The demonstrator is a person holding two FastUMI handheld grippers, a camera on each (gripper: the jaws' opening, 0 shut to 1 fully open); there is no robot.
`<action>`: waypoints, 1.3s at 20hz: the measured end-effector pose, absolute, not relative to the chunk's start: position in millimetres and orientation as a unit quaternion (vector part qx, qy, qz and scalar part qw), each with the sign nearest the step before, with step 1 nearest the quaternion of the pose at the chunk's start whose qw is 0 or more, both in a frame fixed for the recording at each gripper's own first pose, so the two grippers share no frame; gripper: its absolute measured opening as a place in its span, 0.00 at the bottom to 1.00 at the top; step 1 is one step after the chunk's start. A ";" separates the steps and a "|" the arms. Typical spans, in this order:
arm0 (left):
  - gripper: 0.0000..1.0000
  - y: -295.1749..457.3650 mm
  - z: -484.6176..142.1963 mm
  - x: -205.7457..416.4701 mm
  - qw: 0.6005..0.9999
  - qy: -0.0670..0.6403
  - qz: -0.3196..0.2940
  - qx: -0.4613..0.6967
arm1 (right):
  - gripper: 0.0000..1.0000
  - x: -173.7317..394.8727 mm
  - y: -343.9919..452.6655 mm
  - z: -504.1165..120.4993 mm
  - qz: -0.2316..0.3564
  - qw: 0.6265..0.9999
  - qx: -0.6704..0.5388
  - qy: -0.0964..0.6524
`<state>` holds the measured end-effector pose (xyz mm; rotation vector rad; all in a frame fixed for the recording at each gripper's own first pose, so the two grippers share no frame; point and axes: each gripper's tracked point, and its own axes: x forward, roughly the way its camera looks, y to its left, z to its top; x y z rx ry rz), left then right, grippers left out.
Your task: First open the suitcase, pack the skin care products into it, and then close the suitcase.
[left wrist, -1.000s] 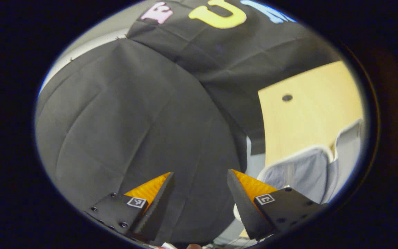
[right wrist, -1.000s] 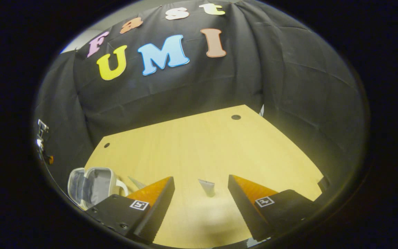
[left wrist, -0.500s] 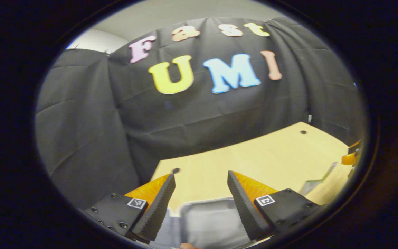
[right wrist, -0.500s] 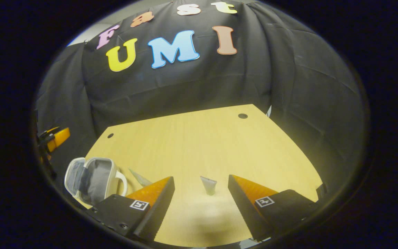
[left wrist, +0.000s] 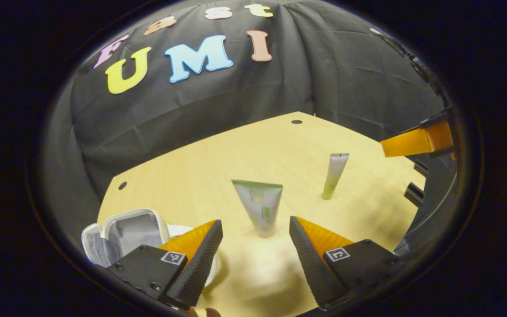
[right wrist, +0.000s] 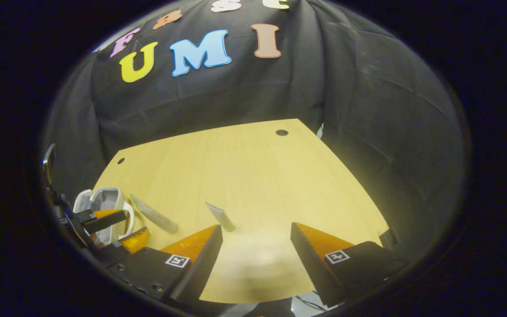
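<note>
A small grey suitcase [left wrist: 130, 226] with a white rim lies open at the table's near left, also seen as the suitcase [right wrist: 101, 200] in the right gripper view. A wide white-and-green tube [left wrist: 259, 206] stands cap down just ahead of my open left gripper [left wrist: 255, 257], in line with the gap between its fingers. A slim green tube [left wrist: 333, 176] stands farther right. In the right gripper view the wide tube [right wrist: 154, 215] and the slim tube [right wrist: 221, 217] lean left of my open right gripper [right wrist: 255, 257], which holds nothing. The left gripper [right wrist: 119, 226] hangs by the suitcase.
The wooden table [right wrist: 244, 171] has small round holes near its far corners and black cloth walls around it. One finger of the right gripper [left wrist: 414, 141] juts in at the right of the left gripper view.
The left gripper has swung from the cloth wall, over the suitcase, round to the wide tube. The right gripper has shifted right, so the slim tube now sits left of its fingers.
</note>
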<state>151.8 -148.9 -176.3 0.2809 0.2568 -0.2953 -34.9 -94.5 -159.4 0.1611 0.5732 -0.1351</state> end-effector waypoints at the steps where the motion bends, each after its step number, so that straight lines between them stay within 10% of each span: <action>1: 0.99 -144.4 -177.1 163.7 0.977 0.121 -0.118 0.131 | 0.95 -36.0 -98.7 -160.3 -0.066 0.953 0.079 0.286; 10: 0.99 -165.4 -195.7 272.1 0.989 0.117 -0.022 0.093 | 0.96 -63.6 -127.4 -183.4 -0.047 0.937 0.023 0.345; 12: 0.62 -167.4 -193.6 281.2 0.988 0.109 -0.012 0.104 | 0.96 -59.6 -122.4 -187.3 -0.029 0.936 0.028 0.350; 16: 0.47 -159.8 -196.8 274.0 0.989 0.123 -0.010 0.086 | 0.93 -35.4 -81.5 -201.1 0.040 0.935 0.012 0.352; 26: 0.47 -82.9 -110.1 184.2 0.992 0.111 0.054 -0.035 | 0.82 70.0 -17.5 -245.5 0.075 0.940 0.038 0.332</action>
